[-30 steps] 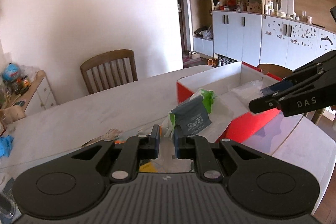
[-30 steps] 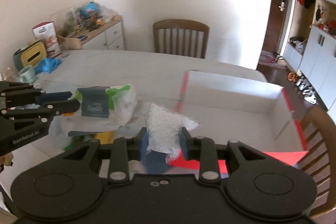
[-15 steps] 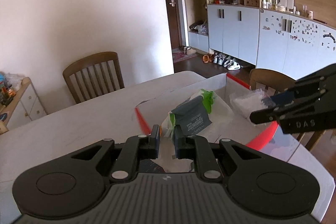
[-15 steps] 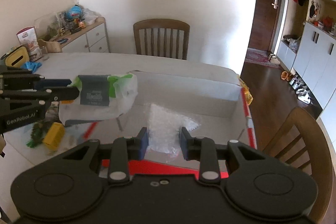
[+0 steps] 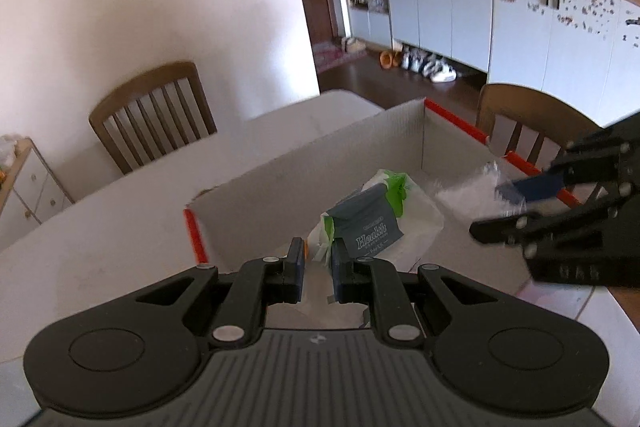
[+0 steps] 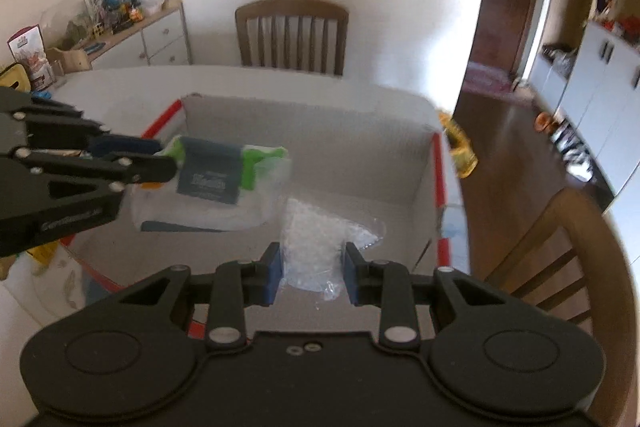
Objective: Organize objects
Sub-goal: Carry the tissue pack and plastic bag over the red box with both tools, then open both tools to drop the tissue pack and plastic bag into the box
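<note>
both claws [image 5: 316, 269] [image 6: 310, 277] now over one box [image 6: 312, 123]

A wooden chair [image 6: 291, 35] stands at the far side of the white table [image 6: 132, 89], against a pale wall. A second chair [image 6: 568, 259] sits at the table's right. A low sideboard [image 6: 132, 31] at left carries clutter. White cabinets [image 5: 500, 15] line the far room, with shoes [image 5: 428, 65] on the dark floor below.

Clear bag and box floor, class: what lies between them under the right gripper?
Nothing: in the right wrist view the clear bag, pinched in the right gripper, hangs over bare floor of the box.
</note>
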`<state>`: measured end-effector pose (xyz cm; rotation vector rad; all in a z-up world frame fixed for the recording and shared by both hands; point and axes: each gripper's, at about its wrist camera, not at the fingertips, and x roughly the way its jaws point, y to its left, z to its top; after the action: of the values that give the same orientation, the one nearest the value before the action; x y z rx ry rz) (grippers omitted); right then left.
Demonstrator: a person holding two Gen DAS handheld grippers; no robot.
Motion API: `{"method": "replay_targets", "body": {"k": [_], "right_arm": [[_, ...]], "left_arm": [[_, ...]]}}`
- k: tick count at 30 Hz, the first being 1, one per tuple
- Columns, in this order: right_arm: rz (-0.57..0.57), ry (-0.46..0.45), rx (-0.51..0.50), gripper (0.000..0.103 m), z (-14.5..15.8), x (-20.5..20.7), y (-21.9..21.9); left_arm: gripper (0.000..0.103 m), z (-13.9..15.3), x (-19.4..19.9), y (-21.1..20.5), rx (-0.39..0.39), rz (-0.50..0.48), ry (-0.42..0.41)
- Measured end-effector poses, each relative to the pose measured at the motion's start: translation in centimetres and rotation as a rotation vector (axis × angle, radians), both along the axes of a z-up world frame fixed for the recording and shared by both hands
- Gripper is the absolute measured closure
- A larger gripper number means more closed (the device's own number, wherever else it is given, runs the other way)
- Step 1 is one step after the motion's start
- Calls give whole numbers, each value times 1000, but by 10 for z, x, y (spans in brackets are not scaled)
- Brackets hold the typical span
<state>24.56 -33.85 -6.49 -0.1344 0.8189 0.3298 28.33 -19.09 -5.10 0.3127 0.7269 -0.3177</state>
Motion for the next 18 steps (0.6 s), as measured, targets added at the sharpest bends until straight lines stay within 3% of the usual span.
{"method": "replay_targets", "body": {"k": [18], "right_arm": [[58, 162, -68, 73, -41, 28, 5]], "left_arm": [[89, -57, 64, -34, 134, 18, 231]]}}
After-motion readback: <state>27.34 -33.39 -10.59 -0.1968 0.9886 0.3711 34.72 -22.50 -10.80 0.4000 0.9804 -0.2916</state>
